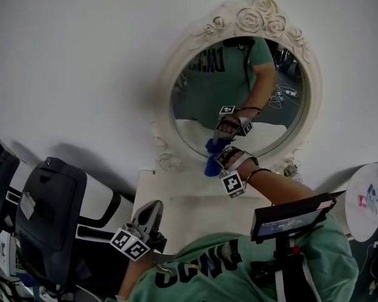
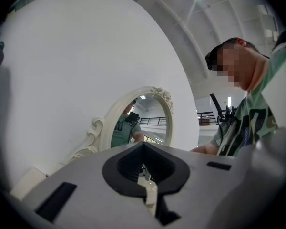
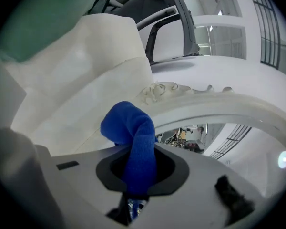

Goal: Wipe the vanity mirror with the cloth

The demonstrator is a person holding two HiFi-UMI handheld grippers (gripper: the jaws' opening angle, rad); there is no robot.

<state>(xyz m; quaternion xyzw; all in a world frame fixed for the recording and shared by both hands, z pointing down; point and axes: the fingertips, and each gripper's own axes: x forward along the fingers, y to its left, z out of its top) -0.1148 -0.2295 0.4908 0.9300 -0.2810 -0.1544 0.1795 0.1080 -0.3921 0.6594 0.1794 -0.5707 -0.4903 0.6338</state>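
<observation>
An oval vanity mirror (image 1: pixel 239 93) in an ornate cream frame stands against the white wall on a pale tabletop (image 1: pixel 176 197). My right gripper (image 1: pixel 215 161) is shut on a blue cloth (image 1: pixel 211 166) and holds it against the lower left of the glass; its reflection shows just above. In the right gripper view the blue cloth (image 3: pixel 133 142) bulges out between the jaws beside the mirror frame (image 3: pixel 205 104). My left gripper (image 1: pixel 152 214) hangs low at the table's near left edge, away from the mirror (image 2: pixel 140 123), jaws together with nothing in them.
A dark office chair (image 1: pixel 50 219) stands at the left beside the table. A device with a dark screen (image 1: pixel 291 218) hangs on the person's chest. A round white side table (image 1: pixel 370 200) with small items is at the far right.
</observation>
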